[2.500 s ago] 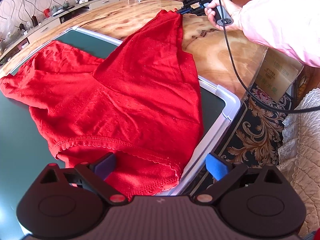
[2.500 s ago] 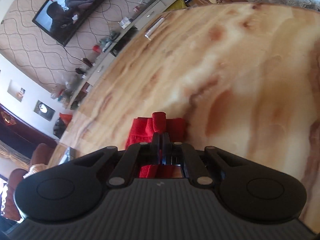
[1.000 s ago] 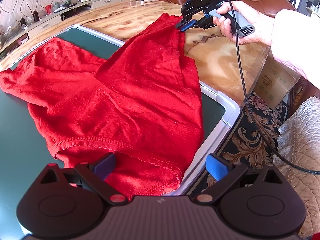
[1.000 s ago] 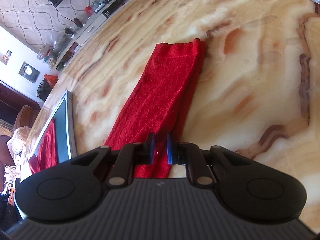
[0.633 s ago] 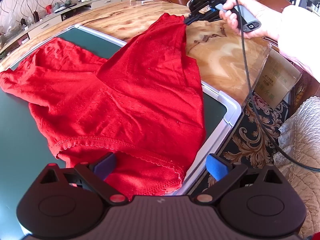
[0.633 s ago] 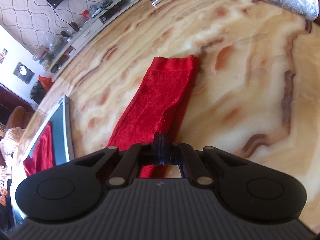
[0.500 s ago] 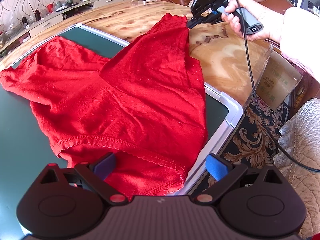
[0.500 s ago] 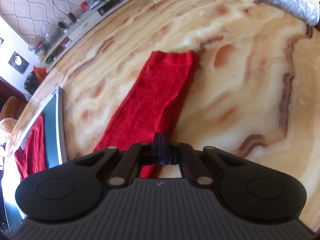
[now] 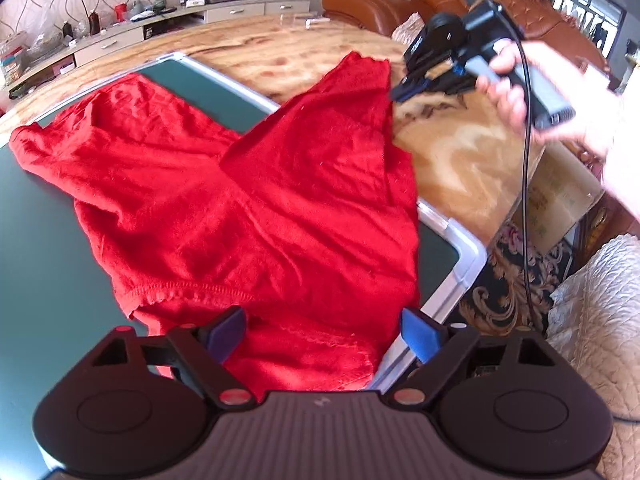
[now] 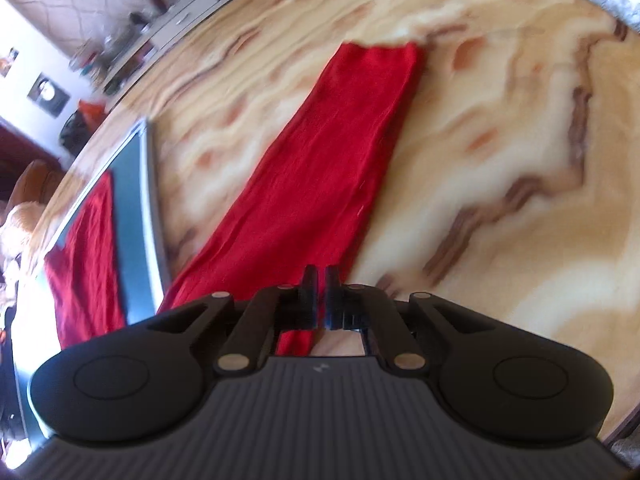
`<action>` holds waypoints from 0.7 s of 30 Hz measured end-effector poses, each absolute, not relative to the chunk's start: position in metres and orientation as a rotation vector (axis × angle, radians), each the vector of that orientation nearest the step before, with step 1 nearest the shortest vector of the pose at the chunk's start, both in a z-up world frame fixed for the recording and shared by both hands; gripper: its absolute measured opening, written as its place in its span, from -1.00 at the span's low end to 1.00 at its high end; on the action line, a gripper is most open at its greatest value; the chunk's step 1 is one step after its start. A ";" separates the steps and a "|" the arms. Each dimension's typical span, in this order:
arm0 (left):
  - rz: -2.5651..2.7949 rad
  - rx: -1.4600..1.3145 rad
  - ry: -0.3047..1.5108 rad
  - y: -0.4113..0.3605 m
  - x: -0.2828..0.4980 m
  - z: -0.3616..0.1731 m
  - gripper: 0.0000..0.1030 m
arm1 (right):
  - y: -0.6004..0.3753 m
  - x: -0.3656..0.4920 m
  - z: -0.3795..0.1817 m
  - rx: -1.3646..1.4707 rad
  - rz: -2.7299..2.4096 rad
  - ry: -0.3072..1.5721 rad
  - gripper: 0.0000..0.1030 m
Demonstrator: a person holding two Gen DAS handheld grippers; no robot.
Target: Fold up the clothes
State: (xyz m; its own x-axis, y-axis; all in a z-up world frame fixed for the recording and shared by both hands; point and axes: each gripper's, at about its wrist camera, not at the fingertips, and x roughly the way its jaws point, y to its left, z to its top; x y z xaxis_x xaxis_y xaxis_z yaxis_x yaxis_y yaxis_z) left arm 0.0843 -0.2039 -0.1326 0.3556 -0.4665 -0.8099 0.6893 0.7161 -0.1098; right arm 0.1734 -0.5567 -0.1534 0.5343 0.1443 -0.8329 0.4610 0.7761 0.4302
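Note:
A red knit garment (image 9: 260,208) lies spread on a green board (image 9: 40,260) with a white frame. One sleeve (image 9: 344,120) stretches off the board onto the marble table (image 9: 460,148). My left gripper (image 9: 322,330) hovers over the near hem; its jaws are closing, with the hem between the blue pads (image 9: 416,332) but not pressed. A hand (image 9: 516,92) holds my right gripper (image 9: 402,91) just right of the sleeve's end, clear of the cloth. In the right wrist view that gripper (image 10: 321,276) is shut on nothing, above the flat sleeve (image 10: 328,168).
The board's corner (image 9: 468,260) reaches the table's near right edge. Beyond that edge are a cardboard box (image 9: 560,200), patterned carpet (image 9: 504,280) and a quilted cover (image 9: 592,300). A black cable (image 9: 528,160) hangs from the right gripper. A leather sofa (image 9: 368,4) stands behind.
The right gripper closed its small gap and drew back, up and to the right, off the sleeve, which stays flat on the table. The left fingers have come slightly closer together.

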 end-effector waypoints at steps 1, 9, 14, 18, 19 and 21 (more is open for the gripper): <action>-0.761 0.271 0.922 -0.204 0.082 -0.130 0.73 | -0.553 0.173 -0.156 0.701 -0.193 1.025 -0.90; -0.766 0.262 0.860 -0.204 0.080 -0.121 0.76 | -0.547 0.179 -0.161 0.727 -0.209 1.063 -0.87; -0.746 0.272 0.920 -0.208 0.086 -0.129 0.76 | -0.543 0.180 -0.162 0.743 -0.207 1.063 -0.59; -0.737 0.265 0.992 -0.204 0.089 -0.137 0.76 | -0.539 0.179 -0.162 0.718 -0.216 1.058 -0.59; -0.736 0.259 0.994 -0.203 0.089 -0.138 0.76 | -0.538 0.178 -0.162 0.712 -0.218 1.056 -0.68; -0.734 0.249 0.997 -0.201 0.090 -0.138 0.76 | -0.538 0.176 -0.163 0.704 -0.220 1.064 -0.94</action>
